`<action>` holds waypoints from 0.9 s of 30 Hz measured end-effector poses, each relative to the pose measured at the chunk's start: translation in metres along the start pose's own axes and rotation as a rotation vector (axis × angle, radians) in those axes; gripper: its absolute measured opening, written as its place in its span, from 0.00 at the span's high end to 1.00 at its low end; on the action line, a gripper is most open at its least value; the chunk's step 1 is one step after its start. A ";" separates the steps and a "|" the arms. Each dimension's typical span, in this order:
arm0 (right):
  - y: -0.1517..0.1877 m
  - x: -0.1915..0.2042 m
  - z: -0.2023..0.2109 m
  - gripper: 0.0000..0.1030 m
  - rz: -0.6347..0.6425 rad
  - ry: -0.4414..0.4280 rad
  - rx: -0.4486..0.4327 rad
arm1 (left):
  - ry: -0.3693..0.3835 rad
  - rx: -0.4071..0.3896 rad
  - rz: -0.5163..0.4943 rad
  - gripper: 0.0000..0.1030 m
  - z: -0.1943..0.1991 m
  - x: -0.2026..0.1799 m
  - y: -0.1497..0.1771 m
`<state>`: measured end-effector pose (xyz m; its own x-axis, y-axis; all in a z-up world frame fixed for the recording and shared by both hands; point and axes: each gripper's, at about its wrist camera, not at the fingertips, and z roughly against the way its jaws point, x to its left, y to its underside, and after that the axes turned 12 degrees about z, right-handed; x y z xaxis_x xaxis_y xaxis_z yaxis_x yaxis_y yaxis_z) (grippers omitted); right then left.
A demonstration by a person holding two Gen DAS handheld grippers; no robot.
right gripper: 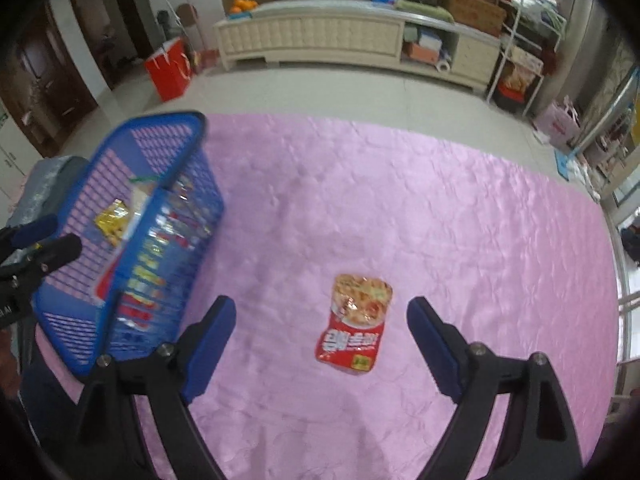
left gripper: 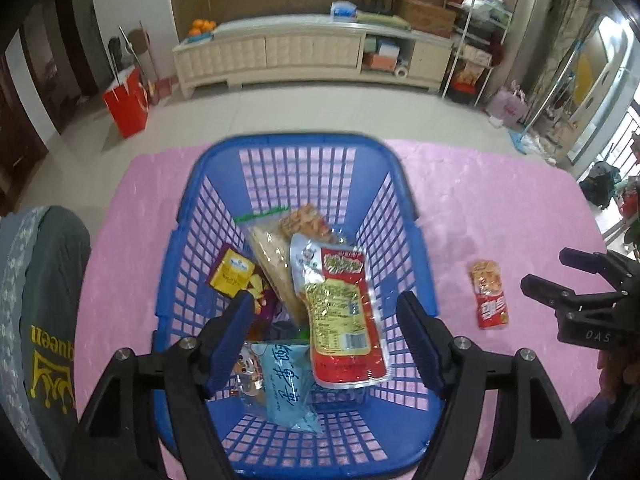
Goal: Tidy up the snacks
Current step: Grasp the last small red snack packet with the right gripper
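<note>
1. A blue plastic basket [left gripper: 296,148] stands on a bench covered with a pink cloth [right gripper: 440,208], already stacked with snack packets.
2. The left claw [left gripper: 324,340] hangs over the open basket with its blue-padded jaws spread wide and nothing gripped between them.
3. Directly beneath that claw, a long red-and-clear packet [left gripper: 340,316] lies on top of the pile, not touched by either pad.
4. Under it rest a pale blue packet [left gripper: 288,384], a clear bag with a green zip strip [left gripper: 268,248] and a small yellow sachet [left gripper: 232,276] against the basket's left wall.
5. One red snack pouch [right gripper: 354,324] with a picture of food on its upper half lies flat on the cloth, alone, to the right of the basket and well apart from it.
6. The right claw [right gripper: 322,340] is poised above that pouch, jaws wide apart on either side of it, holding nothing; neither pad touches the pouch.
7. Seen from the left wrist, the same pouch [left gripper: 490,296] lies between the basket and the right claw [left gripper: 548,272].
8. A grey garment with yellow lettering [left gripper: 44,320] lies at the bench's left edge, beside the basket.
</note>
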<state>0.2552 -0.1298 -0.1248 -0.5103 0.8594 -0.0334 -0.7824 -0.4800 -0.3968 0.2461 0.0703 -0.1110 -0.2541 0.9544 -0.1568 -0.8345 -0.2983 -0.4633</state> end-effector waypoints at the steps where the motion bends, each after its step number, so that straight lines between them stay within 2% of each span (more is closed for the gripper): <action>1: 0.001 -0.003 -0.006 0.12 -0.011 -0.006 0.016 | 0.011 0.021 -0.008 0.31 -0.007 0.000 -0.001; 2: 0.002 -0.006 -0.015 0.12 -0.024 -0.016 0.041 | 0.010 0.038 -0.021 0.31 -0.014 -0.001 -0.002; 5: 0.004 -0.012 -0.034 0.12 -0.042 -0.020 0.086 | -0.058 0.051 -0.055 0.31 -0.030 -0.004 -0.008; 9: 0.008 -0.017 -0.057 0.12 -0.046 -0.013 0.133 | -0.067 0.078 -0.043 0.31 -0.043 -0.001 -0.014; 13: 0.011 -0.028 -0.080 0.12 -0.102 -0.005 0.182 | -0.093 0.100 -0.053 0.31 -0.054 -0.001 -0.012; 18: 0.017 -0.032 -0.097 0.14 -0.128 -0.031 0.186 | -0.074 0.118 -0.027 0.31 -0.062 0.002 -0.014; 21: 0.022 -0.022 -0.102 0.30 -0.069 0.013 0.197 | -0.069 0.115 -0.024 0.31 -0.063 0.004 -0.016; 24: 0.026 -0.016 -0.095 0.37 -0.050 0.033 0.182 | -0.089 0.110 -0.026 0.31 -0.061 0.006 -0.015; 25: 0.027 -0.016 -0.093 0.47 -0.048 0.030 0.178 | -0.097 0.111 -0.029 0.31 -0.060 0.007 -0.015; 26: 0.027 -0.013 -0.091 0.52 -0.043 0.030 0.179 | -0.096 0.115 -0.026 0.31 -0.060 0.008 -0.014; 27: 0.028 -0.011 -0.089 0.64 -0.030 0.025 0.178 | -0.085 0.115 -0.012 0.31 -0.059 0.011 -0.014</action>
<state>0.2707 -0.1365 -0.2173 -0.4781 0.8770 -0.0474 -0.8493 -0.4754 -0.2298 0.2842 0.0838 -0.1575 -0.2798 0.9571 -0.0748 -0.8872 -0.2876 -0.3608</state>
